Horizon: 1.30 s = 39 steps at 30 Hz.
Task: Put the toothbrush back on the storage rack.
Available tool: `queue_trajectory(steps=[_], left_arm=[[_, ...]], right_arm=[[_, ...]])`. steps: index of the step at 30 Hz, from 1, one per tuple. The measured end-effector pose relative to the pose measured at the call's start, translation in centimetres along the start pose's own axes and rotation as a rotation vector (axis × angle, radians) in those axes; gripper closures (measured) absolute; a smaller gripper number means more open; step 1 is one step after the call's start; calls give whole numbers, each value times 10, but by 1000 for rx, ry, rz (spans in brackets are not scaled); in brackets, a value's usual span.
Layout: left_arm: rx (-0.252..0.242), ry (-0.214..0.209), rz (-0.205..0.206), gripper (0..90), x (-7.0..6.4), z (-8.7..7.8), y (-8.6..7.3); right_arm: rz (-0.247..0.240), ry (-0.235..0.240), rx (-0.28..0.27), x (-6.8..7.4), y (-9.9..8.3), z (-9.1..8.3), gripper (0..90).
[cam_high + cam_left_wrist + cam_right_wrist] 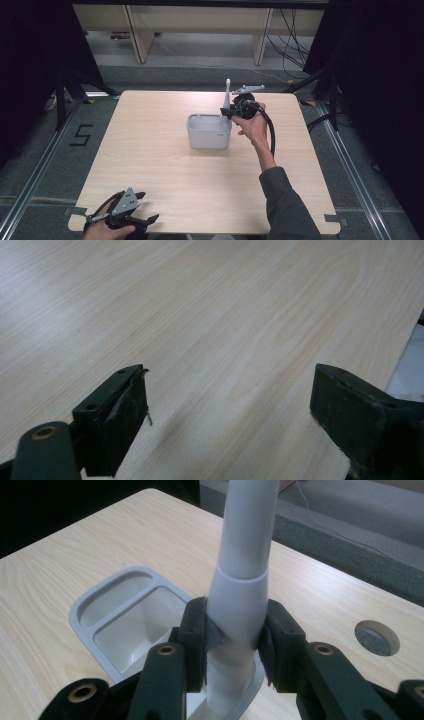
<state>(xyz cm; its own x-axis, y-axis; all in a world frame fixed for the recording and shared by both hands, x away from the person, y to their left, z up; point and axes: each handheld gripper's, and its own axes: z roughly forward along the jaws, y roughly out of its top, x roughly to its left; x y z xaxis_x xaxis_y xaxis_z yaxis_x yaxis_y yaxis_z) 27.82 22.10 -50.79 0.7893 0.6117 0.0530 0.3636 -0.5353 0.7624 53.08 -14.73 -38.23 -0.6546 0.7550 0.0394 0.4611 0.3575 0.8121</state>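
Pale wood-grain table (165, 165), square, standing on grey carpeted floor (30, 165) with dark curtains at both sides. Near edge, left corner: left gripper (145, 207), held in the person's left hand (102, 229), grey three-cornered plate uppermost, jaws spread wide apart with bare tabletop between them in the left gripper view. Near edge, right: dark grey sleeve (285, 207) running forward to the right hand (254, 129). Middle of table: light grey rectangular container (209, 132), open-topped, divided into a narrow and a larger compartment. At its right end: white tool handle (240, 580), upright and slightly tilted, lower end inside the container. Right gripper (232, 635), jaws clamped on either side of the handle. Beyond: round cable hole (377, 637) in tabletop; beige furniture panels (200, 25) and loose cables (292, 45) at the far wall.
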Motion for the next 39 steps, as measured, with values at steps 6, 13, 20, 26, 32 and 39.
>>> queue_trajectory(steps=[6, 13, 20, 26, 32, 39], left_arm=[[-3, 7, -2, 147, 0, 1, 0], [-1, 8, -1, 147, 0, 0, 0], [5, -2, -18, 147, -1, 1, -1], [6, 0, -17, 147, -1, 1, -1], [5, -2, -18, 147, -1, 1, -1], [4, -8, -18, 147, -1, 1, -1]], right_arm=[[6, 5, -1, -2, -8, 4, 667], [8, 7, -1, 0, -9, 8, 667], [26, -13, 40, 1, -17, 12, 668], [14, -19, 44, 0, -20, 15, 669], [2, -11, 33, 0, -19, 16, 674], [12, -12, 11, 1, -19, 12, 558]])
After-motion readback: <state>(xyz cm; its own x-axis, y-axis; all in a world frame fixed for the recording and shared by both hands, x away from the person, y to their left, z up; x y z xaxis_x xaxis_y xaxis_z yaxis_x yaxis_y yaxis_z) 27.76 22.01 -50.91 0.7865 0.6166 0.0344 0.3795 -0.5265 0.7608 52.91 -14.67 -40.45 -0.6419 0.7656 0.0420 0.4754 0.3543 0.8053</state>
